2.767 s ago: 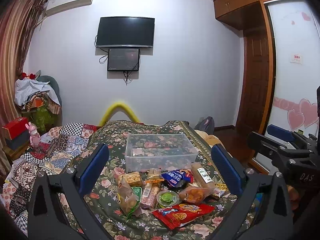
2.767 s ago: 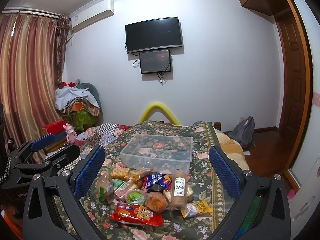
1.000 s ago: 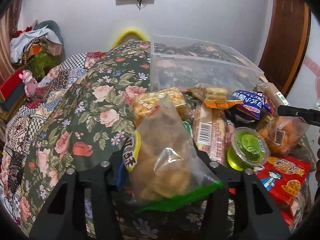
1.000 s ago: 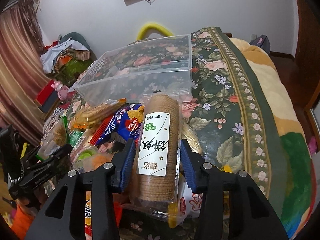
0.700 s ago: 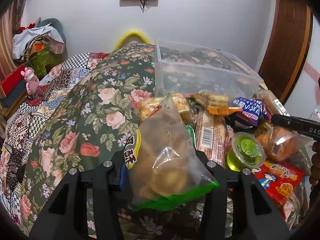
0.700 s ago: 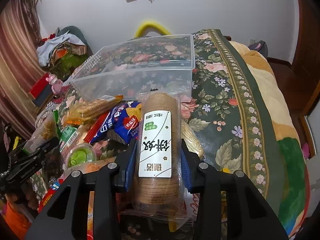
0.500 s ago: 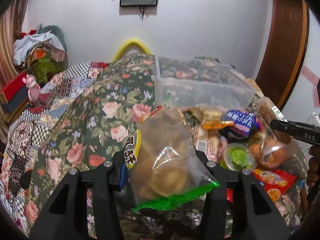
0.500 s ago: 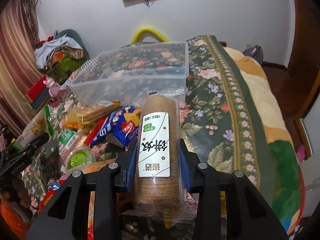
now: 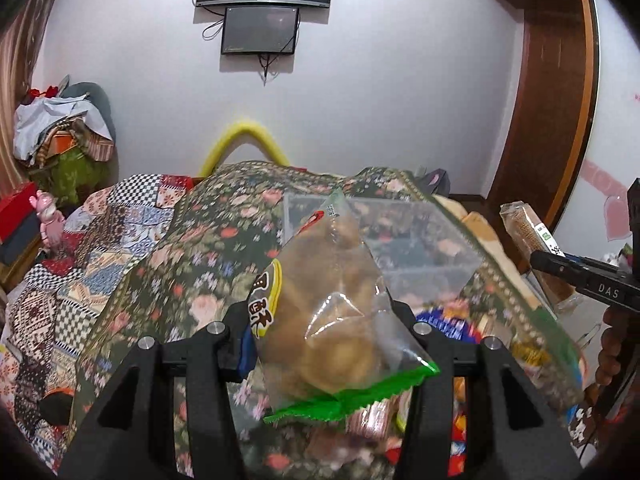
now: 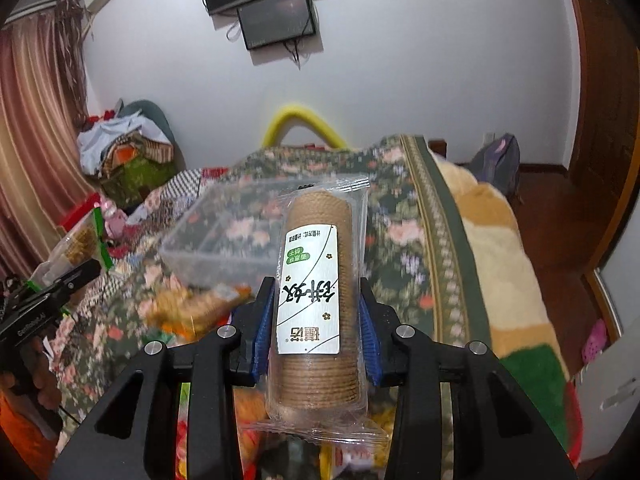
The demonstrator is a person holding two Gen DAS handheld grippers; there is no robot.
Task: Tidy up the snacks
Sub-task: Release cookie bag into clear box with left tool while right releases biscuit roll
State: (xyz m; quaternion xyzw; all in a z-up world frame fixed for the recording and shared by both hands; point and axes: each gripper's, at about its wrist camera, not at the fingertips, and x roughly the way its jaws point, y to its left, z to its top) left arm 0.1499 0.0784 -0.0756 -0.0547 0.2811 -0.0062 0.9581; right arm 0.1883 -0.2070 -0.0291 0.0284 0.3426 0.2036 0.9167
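Snacks held in both grippers, up over the flowered bedspread (image 9: 192, 264). Left gripper (image 9: 324, 328) clamped on a clear bag of pastries (image 9: 332, 312), green seam nearest the camera. Right gripper (image 10: 316, 316) closed tight around a biscuit roll (image 10: 316, 300). Clear plastic box (image 10: 224, 232) beyond, on the bed; more packets (image 10: 192, 304) blurred beneath.

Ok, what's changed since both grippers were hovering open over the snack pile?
The left gripper closed on the clear bag of puffs, the right gripper on the biscuit roll; both snacks are lifted off the pile. The clear bin stayed put, still empty, with the other snacks before it.
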